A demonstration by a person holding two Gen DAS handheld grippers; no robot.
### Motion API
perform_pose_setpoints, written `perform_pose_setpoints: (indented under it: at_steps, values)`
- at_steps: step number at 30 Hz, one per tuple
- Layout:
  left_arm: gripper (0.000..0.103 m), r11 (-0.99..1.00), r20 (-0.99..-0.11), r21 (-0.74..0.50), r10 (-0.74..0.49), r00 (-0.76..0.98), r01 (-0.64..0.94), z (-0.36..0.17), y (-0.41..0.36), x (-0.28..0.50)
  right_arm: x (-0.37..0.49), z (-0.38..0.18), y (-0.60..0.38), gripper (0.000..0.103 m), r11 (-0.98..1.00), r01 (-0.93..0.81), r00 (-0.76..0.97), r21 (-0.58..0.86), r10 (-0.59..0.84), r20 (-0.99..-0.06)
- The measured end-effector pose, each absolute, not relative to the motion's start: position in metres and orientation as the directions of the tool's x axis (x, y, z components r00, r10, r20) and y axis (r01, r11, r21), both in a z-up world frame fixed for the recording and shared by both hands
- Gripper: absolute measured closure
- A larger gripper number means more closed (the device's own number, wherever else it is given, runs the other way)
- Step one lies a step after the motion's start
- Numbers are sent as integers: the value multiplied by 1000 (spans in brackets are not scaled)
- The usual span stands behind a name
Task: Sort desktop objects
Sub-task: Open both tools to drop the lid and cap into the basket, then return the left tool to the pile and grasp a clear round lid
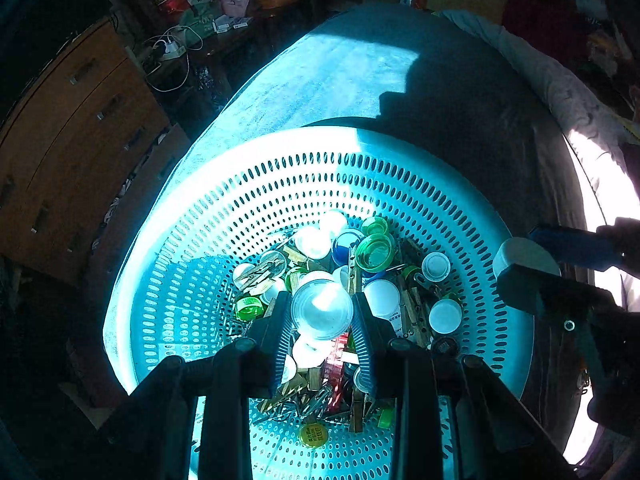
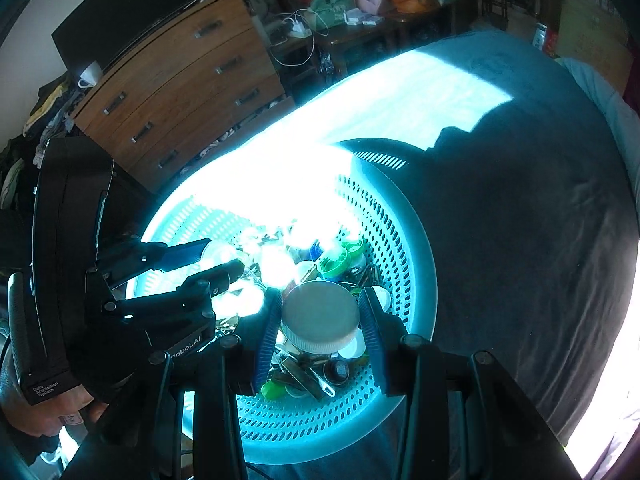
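Note:
A light blue perforated basket (image 1: 248, 200) (image 2: 404, 240) sits on a blue cloth-covered table and holds many bottle caps, wooden clothespins and paper clips. My left gripper (image 1: 322, 314) is shut on a clear plastic lid (image 1: 322, 310), held above the pile; it also shows in the right wrist view (image 2: 208, 258). My right gripper (image 2: 320, 320) is shut on a large white ribbed cap (image 2: 320, 316), held over the basket's right side. In the left wrist view the right gripper (image 1: 524, 258) appears at the basket's right rim with the white cap (image 1: 520, 250).
Green caps (image 1: 374, 252), white caps (image 1: 445, 315) and a yellow cap (image 1: 313, 435) lie in the basket. A wooden drawer chest (image 2: 180, 84) stands to the left. A cluttered side table (image 2: 352, 4) with bags and cables is behind. Blue tabletop (image 2: 520, 200) extends right.

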State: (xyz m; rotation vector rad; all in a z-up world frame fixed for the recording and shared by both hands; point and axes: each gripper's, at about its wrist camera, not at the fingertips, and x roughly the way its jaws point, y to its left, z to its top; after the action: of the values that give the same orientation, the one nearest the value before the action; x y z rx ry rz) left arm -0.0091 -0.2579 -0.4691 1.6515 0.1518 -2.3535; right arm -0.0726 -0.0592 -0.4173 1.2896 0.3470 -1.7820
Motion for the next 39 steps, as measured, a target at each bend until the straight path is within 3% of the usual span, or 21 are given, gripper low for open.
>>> perform_pose_setpoints:
  at_steps: [13,14,15,16,17,25,29,33,37,39]
  values:
    - [72,-955,-948,63,-148,-283,289,-483,-269,-14,-74,-424,-72,64,-558,787,-50,263,-483,-874]
    - [70,-954,-949,75,-157,-274,289,-485,-268,-14,-74,-424,-73,63,-556,789,-51,262,-484,-873]
    - [56,-953,-948,89,-170,-269,290,-486,-268,-15,-74,-424,-73,59,-555,791,-57,257,-485,-873]
    - [41,-950,-945,107,-188,-268,292,-486,-267,-14,-74,-423,-73,54,-554,792,-58,258,-489,-870]
    - [38,-949,-942,117,-200,-270,293,-486,-267,-14,-75,-422,-73,42,-553,791,-60,260,-493,-868]
    - [38,-958,-937,101,-182,-298,269,-475,-250,-23,-81,-414,-49,37,-579,769,-89,273,-519,-850]
    - [38,-987,-928,60,-110,-356,148,-465,-197,-41,-84,-412,14,31,-650,701,-158,294,-544,-824]
    - [38,-999,-910,-22,38,-413,-44,-467,-100,-57,-77,-433,115,30,-754,588,-211,293,-493,-844]
    - [38,-948,-894,-93,214,-393,-305,-507,20,-61,-62,-468,231,30,-852,448,-208,269,-393,-896]
    - [38,-908,-901,-75,238,-362,-412,-539,68,-59,-53,-481,286,30,-892,370,-210,259,-352,-912]
